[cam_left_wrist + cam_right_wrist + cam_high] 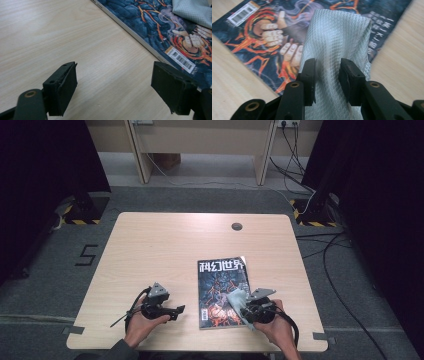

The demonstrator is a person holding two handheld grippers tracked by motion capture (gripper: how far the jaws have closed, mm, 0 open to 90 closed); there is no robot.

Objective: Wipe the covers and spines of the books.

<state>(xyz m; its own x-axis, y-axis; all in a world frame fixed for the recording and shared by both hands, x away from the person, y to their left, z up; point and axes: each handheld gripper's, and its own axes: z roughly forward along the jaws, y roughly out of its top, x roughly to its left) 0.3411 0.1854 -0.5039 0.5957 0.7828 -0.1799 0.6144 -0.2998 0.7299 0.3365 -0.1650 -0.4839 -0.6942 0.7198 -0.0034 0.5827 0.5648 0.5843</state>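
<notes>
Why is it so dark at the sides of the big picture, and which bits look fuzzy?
High view: black curtains darken both sides, while the pale wooden table is evenly lit. Left gripper view: the black left gripper is soft and close, the colourful magazine cover sharper. Right gripper view: the grey waffle-weave cloth is crisp, and the right gripper holding it is blurred.

Pale grey waffle-weave cloth (337, 37), bunched, draped over magazine's (220, 285) lower right corner
</notes>
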